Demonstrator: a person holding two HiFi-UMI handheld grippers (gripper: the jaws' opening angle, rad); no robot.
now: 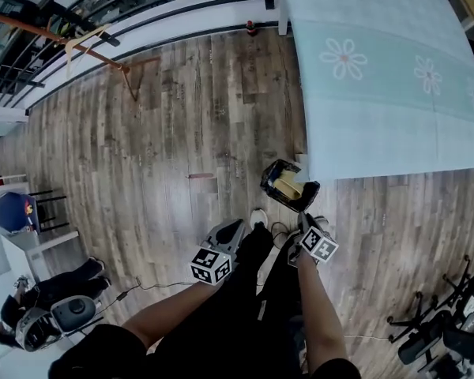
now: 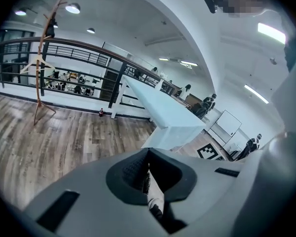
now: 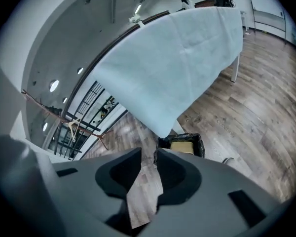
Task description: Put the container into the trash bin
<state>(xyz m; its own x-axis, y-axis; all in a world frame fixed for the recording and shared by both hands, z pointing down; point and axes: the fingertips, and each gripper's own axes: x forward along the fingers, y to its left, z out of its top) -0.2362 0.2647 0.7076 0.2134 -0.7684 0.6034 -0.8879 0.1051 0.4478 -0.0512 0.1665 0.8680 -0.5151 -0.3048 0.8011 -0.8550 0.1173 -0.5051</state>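
A trash bin (image 1: pixel 268 181) lined with a black bag stands on the wood floor at the corner of the table. A tan container (image 1: pixel 288 185) lies inside it. My right gripper (image 1: pixel 304 218) hovers just behind the bin, open by a narrow gap with nothing between its jaws. The right gripper view shows the bin (image 3: pixel 164 142) and the container (image 3: pixel 182 145) just past that gripper (image 3: pixel 148 154). My left gripper (image 1: pixel 235 227) hangs to the left of the bin, apart from it. In its own view it (image 2: pixel 148 157) is shut and holds nothing.
A table under a pale flowered cloth (image 1: pixel 379 77) fills the upper right. A small red bottle (image 1: pixel 251 28) stands by its far leg. A wooden coat rack (image 1: pixel 103 50) stands at the back left, a blue chair (image 1: pixel 16 212) at the left, and office chair bases (image 1: pixel 442 330) at the lower right.
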